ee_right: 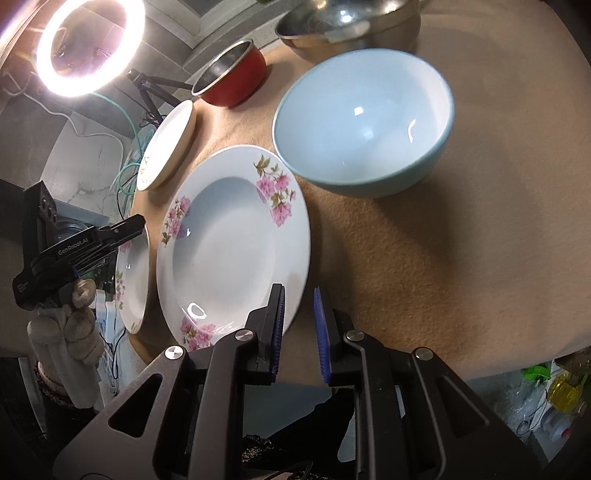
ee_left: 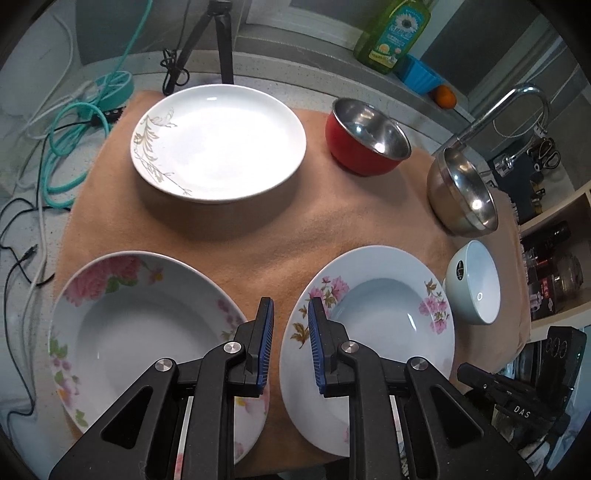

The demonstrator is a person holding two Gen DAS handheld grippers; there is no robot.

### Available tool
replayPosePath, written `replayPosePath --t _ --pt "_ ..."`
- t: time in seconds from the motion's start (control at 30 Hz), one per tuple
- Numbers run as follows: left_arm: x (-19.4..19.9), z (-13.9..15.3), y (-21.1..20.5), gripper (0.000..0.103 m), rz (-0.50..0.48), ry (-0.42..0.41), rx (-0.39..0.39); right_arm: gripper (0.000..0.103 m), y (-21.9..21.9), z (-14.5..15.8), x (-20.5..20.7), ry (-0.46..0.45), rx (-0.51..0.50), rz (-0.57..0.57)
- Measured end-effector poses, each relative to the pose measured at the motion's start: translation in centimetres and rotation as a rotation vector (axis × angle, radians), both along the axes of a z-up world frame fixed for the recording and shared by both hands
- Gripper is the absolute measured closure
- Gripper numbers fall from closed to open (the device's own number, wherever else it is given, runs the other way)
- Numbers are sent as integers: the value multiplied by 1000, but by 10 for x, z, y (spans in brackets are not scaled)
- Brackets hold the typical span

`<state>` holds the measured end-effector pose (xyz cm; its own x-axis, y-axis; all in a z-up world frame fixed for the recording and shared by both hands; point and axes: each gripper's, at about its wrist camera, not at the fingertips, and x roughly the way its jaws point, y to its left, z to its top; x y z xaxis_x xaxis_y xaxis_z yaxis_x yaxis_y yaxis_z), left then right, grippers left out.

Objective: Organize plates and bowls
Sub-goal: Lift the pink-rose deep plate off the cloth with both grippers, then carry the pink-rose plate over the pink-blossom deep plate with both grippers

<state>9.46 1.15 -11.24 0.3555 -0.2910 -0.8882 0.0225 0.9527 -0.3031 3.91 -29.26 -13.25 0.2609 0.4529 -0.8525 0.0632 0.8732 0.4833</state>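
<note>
On a tan cloth (ee_left: 280, 229) lie three plates: a white plate with grey leaf print (ee_left: 218, 142) at the back, a pink-flowered deep plate (ee_left: 140, 332) front left, and a second flowered deep plate (ee_left: 380, 325) front right, also in the right wrist view (ee_right: 229, 247). A red bowl (ee_left: 365, 138), a steel bowl (ee_left: 461, 192) and a pale blue bowl (ee_left: 474, 282) (ee_right: 364, 122) stand on the right. My left gripper (ee_left: 290, 306) is open and empty, above the gap between the two flowered plates. My right gripper (ee_right: 299, 295) is open and empty, at the near rim of the right flowered plate.
Teal and black cables (ee_left: 66, 147) lie left of the cloth. A tripod (ee_left: 218, 40), green soap bottle (ee_left: 395, 33), faucet (ee_left: 517, 99) and shelves (ee_left: 554, 266) ring the back and right. A ring light (ee_right: 88, 44) glares in the right wrist view.
</note>
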Motion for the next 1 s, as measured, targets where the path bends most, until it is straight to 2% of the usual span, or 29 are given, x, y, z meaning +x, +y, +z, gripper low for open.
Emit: replayPosePath --t 0.17,0.43,0.8,1.0 --pt "-12 19 20 85 52 -47 -23 75 7 21 5 -63 -23 28" --pt "-34 26 57 85 180 -68 -38 75 39 42 23 -126 -10 116" --pt "-81 16 120 85 393 -54 -65 74 102 46 47 -147 37 266" --pt "-101 2 149 85 478 -31 -66 75 139 36 58 -120 67 344"
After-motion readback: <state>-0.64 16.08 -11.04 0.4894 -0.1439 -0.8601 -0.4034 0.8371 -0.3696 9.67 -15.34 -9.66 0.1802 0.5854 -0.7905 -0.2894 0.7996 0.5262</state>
